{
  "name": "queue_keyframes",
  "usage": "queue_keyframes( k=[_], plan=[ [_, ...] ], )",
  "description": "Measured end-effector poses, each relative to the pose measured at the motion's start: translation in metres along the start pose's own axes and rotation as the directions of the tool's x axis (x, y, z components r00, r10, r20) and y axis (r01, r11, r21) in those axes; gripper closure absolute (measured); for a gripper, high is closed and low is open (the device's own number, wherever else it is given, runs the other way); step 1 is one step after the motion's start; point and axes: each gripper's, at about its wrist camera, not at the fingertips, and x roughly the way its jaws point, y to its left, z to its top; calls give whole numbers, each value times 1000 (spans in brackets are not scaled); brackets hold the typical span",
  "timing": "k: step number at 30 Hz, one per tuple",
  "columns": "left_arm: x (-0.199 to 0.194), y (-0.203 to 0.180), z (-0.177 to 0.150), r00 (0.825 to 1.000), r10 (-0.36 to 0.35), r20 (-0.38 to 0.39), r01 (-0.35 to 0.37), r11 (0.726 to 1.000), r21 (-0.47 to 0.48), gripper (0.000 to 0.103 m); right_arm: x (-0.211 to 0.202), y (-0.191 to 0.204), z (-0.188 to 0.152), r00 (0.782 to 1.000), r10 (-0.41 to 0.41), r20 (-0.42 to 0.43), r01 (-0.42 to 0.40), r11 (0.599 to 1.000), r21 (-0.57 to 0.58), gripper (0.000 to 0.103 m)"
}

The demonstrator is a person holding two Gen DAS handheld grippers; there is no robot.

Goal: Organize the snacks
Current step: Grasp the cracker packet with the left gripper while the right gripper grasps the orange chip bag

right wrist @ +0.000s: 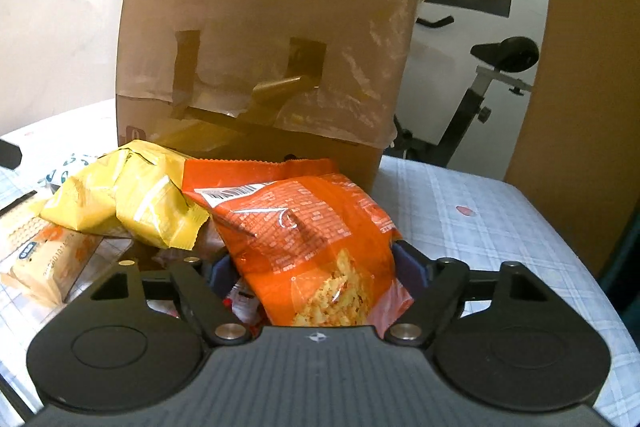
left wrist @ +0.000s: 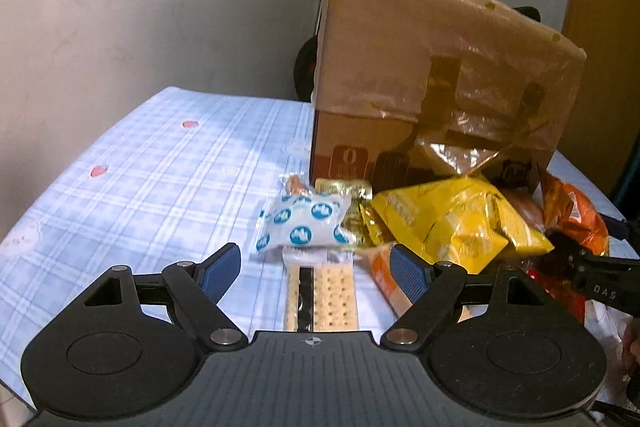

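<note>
Cardboard box (left wrist: 436,75) stands on the checked tablecloth (left wrist: 152,179); snacks lie heaped before it. From the left wrist, the left gripper (left wrist: 316,269) is spread wide over a cracker pack (left wrist: 322,297), with a white-and-blue packet (left wrist: 304,223) and yellow bag (left wrist: 452,219) nearer the box. From the right wrist, the right gripper (right wrist: 320,267) has its fingers either side of an orange bag (right wrist: 312,235) in front of the box (right wrist: 264,67); whether they grip it I cannot tell.

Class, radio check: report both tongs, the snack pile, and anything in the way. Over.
Left tongs open, over cracker pack. Right tongs open around orange bag, not visibly clamped. Cardboard box stands right behind pile.
</note>
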Motion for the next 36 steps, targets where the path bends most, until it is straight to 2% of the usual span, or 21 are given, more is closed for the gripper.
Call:
queue_keyframes(
  k=[12, 19, 33, 35, 36],
  plan=[
    [15, -7, -20, 997, -1, -72, 2, 1000, 11, 23, -5, 6, -4, 999, -20, 37, 20, 1000, -17, 27],
    [23, 3, -21, 993, 18, -116, -23, 999, -41, 28, -5, 5, -4, 999, -16, 35, 16, 1000, -19, 27],
    [38, 9, -17, 989, 32, -141, -41, 997, -64, 31, -5, 6, -3, 999, -11, 34, 12, 1000, -28, 27],
    [38, 6, -18, 990, 34, -135, -41, 998, -49, 35, -5, 7, -4, 999, -12, 35, 13, 999, -30, 27],
    [37, 5, -19, 992, 26, -127, -31, 999, -40, 44, -5, 7, -4, 999, -11, 35, 12, 1000, -29, 27]
  ],
)
